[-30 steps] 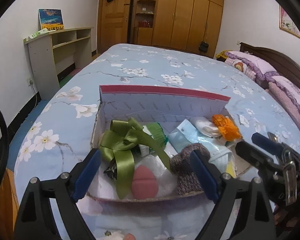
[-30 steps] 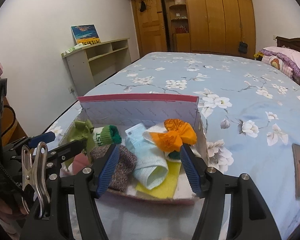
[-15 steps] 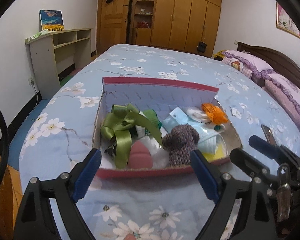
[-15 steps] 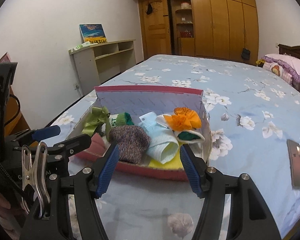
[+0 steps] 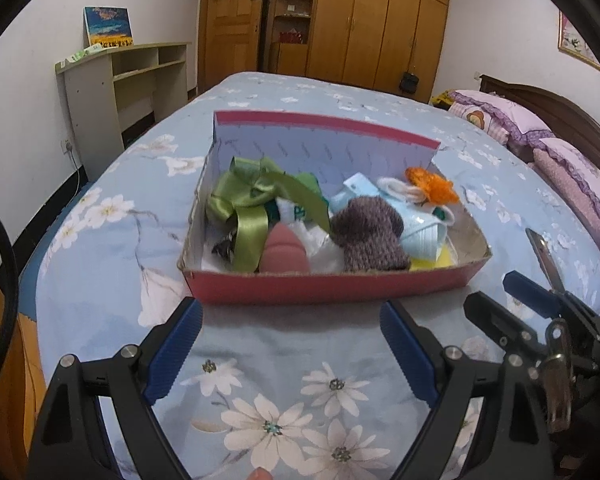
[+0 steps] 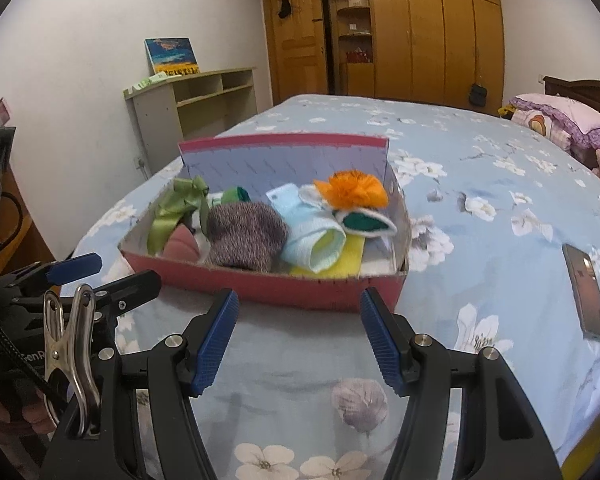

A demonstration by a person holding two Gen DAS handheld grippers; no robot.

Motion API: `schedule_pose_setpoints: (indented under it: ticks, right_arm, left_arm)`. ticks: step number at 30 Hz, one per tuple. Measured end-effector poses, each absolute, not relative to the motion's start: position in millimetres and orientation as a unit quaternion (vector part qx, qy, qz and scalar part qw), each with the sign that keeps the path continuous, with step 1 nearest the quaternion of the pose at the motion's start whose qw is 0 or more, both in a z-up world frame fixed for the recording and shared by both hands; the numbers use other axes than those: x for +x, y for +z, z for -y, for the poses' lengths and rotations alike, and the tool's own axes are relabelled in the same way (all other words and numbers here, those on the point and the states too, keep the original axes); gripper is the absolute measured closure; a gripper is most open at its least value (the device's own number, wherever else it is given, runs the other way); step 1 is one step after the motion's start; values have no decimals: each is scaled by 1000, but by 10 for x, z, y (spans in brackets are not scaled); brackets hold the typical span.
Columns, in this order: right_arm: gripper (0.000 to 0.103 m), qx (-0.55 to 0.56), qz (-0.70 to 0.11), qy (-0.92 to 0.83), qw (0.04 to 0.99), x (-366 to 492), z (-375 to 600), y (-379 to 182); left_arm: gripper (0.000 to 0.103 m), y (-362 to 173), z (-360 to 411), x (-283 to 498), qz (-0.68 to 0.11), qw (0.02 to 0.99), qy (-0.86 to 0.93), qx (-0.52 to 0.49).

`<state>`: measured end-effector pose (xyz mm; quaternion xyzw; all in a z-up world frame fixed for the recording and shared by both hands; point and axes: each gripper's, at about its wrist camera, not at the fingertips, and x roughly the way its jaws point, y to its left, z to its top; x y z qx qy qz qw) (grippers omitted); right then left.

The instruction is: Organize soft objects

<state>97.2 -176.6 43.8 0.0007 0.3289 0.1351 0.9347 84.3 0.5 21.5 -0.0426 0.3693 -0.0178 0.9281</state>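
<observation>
1. Left hand-held gripper (image 5: 290, 322) released, fingers spread wide, nothing between them; hovers over the bed (image 5: 260, 400) just short of the box (image 5: 320, 286).
2. Right hand-held gripper (image 6: 298, 312) also released, empty, in front of the box's (image 6: 300, 286) near wall, apart from it.
3. Box is red outside, pale inside, sits on the floral blue bedspread; far wall stands taller than the near one.
4. Soft objects all inside the box: green ribbon (image 5: 252, 204) at left, pink sponge (image 5: 284, 254) in front of it against the near wall, knit sock (image 5: 370, 234) in the middle.
5. Light blue sock (image 6: 314, 230) lies right of the knit sock (image 6: 246, 236), touching it, on a yellow cloth (image 6: 350, 256).
6. Orange pompom (image 6: 352, 190) sits toward the right rear corner, atop a white-and-green piece (image 6: 366, 222).
7. Green-cuffed white sock (image 5: 300, 208) partly hidden under the ribbon.
8. Phone (image 6: 586, 290) lies flat on the bed, right of the box, well apart.
9. Shelf unit (image 5: 116, 84) by the wall, wardrobe (image 5: 360, 24) at the back, pillows (image 5: 512, 116) far right.
</observation>
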Motion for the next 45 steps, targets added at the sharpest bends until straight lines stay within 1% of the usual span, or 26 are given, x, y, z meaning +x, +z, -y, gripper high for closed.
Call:
schedule_pose_setpoints:
  ticks: [8, 21, 31, 45]
  right_arm:
    - [39, 6, -358, 117, 926, 1055, 1816, 177]
    - [39, 17, -391, 110, 914, 1166, 1845, -75]
    - [38, 11, -398, 107, 911, 1185, 1814, -181]
    - [38, 10, -398, 106, 911, 1190, 1805, -192]
  left_arm:
    - [10, -16, 34, 907, -392, 919, -20, -35]
    - [10, -306, 40, 1071, -422, 906, -13, -36]
    - [10, -381, 23, 1106, -424, 904, -12, -44]
    - [10, -432, 12, 1091, -423, 905, -7, -44]
